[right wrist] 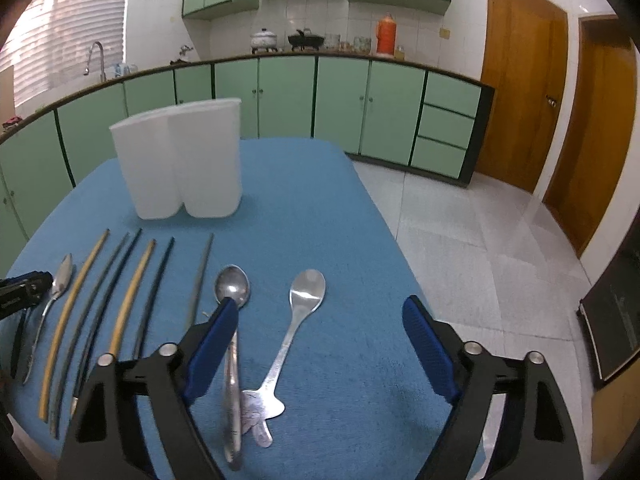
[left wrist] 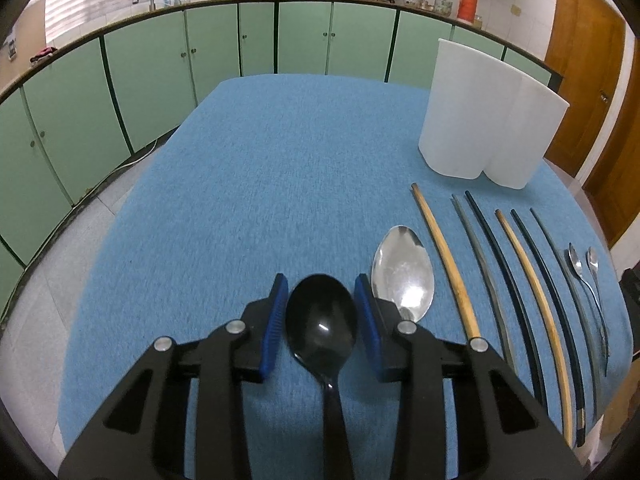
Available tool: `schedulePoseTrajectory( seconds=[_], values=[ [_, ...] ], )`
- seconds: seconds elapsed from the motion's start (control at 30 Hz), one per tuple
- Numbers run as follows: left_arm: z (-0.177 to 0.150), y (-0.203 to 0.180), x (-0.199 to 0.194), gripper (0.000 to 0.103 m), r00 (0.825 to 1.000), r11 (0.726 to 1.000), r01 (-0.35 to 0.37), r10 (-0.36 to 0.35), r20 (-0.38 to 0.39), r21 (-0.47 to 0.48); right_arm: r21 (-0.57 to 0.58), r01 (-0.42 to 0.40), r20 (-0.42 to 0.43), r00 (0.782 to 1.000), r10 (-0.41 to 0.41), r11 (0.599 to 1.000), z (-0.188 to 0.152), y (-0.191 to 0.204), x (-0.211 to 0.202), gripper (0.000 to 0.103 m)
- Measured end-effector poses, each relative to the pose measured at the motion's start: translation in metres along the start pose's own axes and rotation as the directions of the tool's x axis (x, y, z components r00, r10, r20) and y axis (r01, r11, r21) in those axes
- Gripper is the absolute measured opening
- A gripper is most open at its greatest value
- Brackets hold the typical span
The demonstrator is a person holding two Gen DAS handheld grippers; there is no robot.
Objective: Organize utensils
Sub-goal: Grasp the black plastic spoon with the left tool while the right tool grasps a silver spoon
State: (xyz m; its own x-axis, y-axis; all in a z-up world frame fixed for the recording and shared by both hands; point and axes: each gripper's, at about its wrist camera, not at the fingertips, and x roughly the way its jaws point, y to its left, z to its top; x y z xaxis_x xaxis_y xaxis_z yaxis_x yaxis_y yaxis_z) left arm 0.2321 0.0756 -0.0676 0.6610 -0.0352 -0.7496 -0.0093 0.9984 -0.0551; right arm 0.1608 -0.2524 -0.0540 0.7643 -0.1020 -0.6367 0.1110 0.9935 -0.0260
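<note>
A black spoon [left wrist: 322, 320] lies on the blue table cloth [left wrist: 260, 184], its bowl between the blue pads of my left gripper [left wrist: 322, 286], which stands open around it. A large steel spoon [left wrist: 403, 272] lies just right of it. Several chopsticks [left wrist: 446, 256] and two small steel spoons [left wrist: 582, 268] lie in a row to the right. My right gripper [right wrist: 320, 312] is open above two steel spoons [right wrist: 304, 300] whose handles cross. The white two-compartment holder [right wrist: 182, 160] stands upright behind the chopsticks [right wrist: 132, 292] and also shows in the left wrist view [left wrist: 486, 116].
Green kitchen cabinets [left wrist: 160, 80] run behind the table. The table's right edge drops to a tiled floor [right wrist: 480, 240]. Wooden doors [right wrist: 520, 88] stand at the right. My left gripper's tip [right wrist: 24, 292] shows at the left edge of the right wrist view.
</note>
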Motion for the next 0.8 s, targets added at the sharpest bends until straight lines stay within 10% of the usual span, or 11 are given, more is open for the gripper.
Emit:
schedulePoseTrajectory(
  seconds=[0.8],
  values=[
    [0.002,0.007,-0.001,0.033,1.000,1.000,-0.007,0.007,0.027,-0.023,-0.081,-0.205,-0.171,0.967,0.189,0.975,0.020,0.051,0.065,0.040]
  ],
)
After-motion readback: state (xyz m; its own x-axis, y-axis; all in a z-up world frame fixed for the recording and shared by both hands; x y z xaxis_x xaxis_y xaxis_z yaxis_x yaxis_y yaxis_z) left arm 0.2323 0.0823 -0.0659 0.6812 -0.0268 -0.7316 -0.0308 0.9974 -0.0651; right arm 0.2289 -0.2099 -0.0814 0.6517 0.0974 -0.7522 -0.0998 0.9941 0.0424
